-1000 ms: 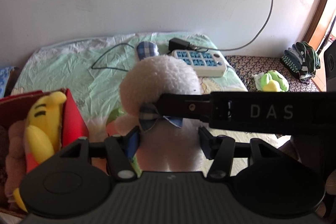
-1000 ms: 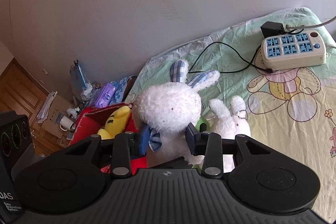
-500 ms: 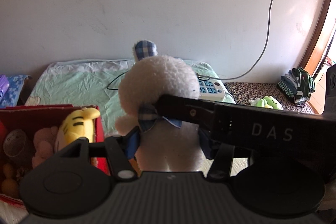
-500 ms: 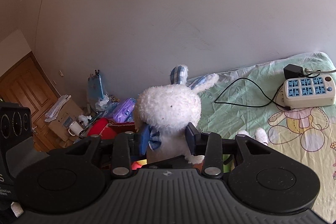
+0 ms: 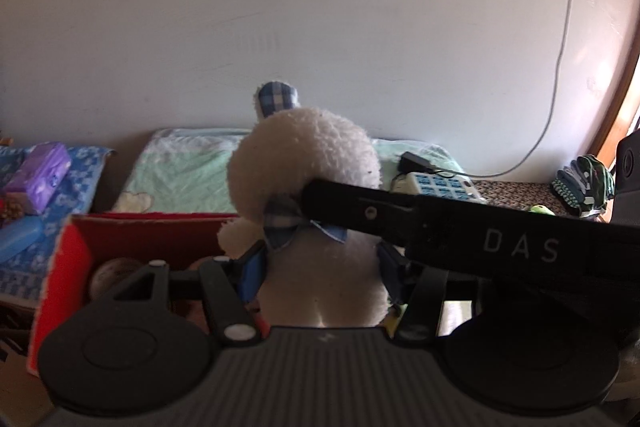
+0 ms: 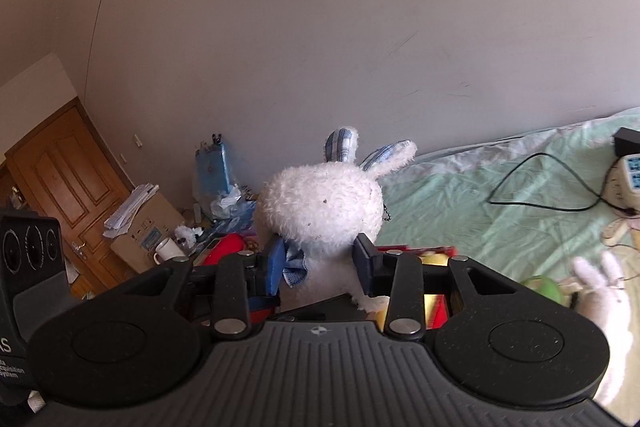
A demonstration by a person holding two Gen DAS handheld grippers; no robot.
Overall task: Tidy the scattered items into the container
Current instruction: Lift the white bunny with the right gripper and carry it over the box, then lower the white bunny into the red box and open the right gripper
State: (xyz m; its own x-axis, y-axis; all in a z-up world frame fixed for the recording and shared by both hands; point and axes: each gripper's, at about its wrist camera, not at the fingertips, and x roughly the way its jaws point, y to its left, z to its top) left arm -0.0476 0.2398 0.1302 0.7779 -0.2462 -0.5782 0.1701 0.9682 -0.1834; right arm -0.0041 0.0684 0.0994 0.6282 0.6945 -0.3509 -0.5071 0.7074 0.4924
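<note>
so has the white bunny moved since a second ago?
Yes. The white bunny, gripped by both tongs, has risen off the green bedsheet and shifted toward the red box, which now sits right under it.

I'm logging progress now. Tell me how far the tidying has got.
Done: the red box already holds some toys. In hand: both the left gripper and the right gripper clamp the white bunny, lifted beside the box, not yet in it. Left: a green toy and another white plush lie on the bed.

A home bedroom: bed (image 6: 480, 211) in green cartoon sheet, wooden door (image 6: 68, 163), cluttered cardboard boxes (image 6: 148, 223).
</note>
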